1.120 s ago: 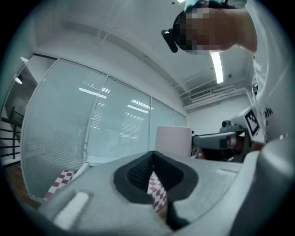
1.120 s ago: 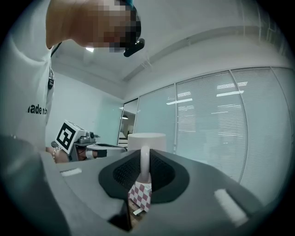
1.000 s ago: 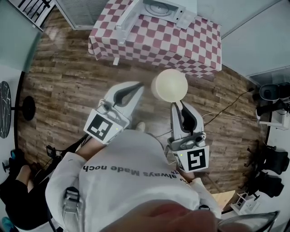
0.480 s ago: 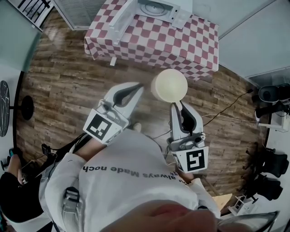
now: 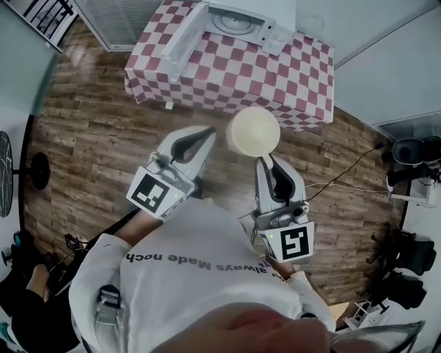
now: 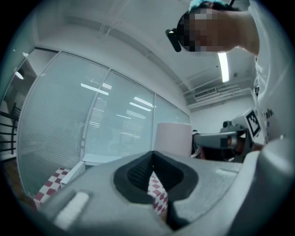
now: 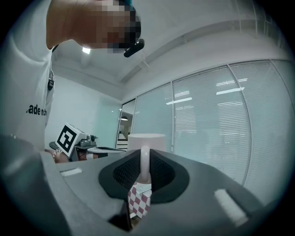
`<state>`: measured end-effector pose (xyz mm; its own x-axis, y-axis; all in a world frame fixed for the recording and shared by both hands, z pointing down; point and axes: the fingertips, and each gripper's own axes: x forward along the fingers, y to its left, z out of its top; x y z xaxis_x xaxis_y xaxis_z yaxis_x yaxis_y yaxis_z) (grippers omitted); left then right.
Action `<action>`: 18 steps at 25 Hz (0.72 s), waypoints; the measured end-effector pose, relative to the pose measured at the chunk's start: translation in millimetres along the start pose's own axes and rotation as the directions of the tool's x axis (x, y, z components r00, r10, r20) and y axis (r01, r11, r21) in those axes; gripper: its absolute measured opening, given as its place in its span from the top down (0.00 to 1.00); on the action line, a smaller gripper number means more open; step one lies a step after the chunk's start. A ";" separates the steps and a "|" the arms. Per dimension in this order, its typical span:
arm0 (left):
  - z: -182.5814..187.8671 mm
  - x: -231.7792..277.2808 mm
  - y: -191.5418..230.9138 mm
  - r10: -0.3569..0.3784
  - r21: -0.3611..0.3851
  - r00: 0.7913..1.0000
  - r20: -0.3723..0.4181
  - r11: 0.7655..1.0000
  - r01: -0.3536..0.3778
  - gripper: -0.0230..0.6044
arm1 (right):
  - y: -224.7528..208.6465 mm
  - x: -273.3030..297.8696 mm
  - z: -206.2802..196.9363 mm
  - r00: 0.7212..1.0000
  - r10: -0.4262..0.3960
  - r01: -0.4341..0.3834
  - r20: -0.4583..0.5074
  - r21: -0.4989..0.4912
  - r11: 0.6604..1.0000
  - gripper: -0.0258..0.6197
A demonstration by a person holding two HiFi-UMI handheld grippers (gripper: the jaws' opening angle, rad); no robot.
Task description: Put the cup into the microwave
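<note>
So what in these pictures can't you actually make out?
- Contents of the cream round cup: the head view is too pale and small to tell, and both gripper views show only its side.
- The cup's handle, head view: hidden under the right gripper that pinches it.
- White microwave: its top is cut off by the head view's upper edge.

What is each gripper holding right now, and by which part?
The right gripper holds the cup by its handle, jaws closed on it. The left gripper is shut and holds nothing.
</note>
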<state>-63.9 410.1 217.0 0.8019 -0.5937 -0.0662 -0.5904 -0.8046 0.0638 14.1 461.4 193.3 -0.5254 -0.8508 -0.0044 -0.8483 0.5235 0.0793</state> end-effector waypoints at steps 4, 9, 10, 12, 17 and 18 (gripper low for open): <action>9.1 22.9 44.8 -0.005 0.015 1.000 0.009 1.000 0.005 0.96 | -18.6 47.9 4.4 1.000 -0.001 0.001 -0.002 -0.014 1.000 0.90; 15.4 44.6 103.2 -0.004 0.013 1.000 0.016 1.000 0.004 0.96 | -34.8 106.6 7.9 1.000 -0.002 0.002 0.002 -0.021 1.000 0.90; 15.6 48.6 113.5 -0.006 0.012 1.000 0.016 1.000 0.005 0.96 | -37.6 117.5 8.3 1.000 -0.002 0.002 0.004 -0.022 1.000 0.90; 15.4 56.2 132.1 -0.010 0.010 1.000 0.017 1.000 0.010 0.96 | -43.1 137.7 8.3 1.000 -0.003 0.003 0.006 -0.026 1.000 0.90; 13.5 71.6 173.6 -0.023 0.006 1.000 0.017 1.000 0.023 0.96 | -54.6 180.9 5.3 1.000 -0.016 0.016 0.007 -0.027 0.999 0.90; 13.1 73.7 180.5 -0.025 0.004 1.000 0.017 1.000 0.025 0.96 | -56.2 187.7 4.4 1.000 -0.019 0.020 0.007 -0.027 0.999 0.90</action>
<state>-112.6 221.0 210.6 0.8147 -0.5737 -0.0844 -0.5708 -0.8190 0.0577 -37.1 272.4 183.6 -0.5093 -0.8605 -0.0127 -0.8564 0.5054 0.1059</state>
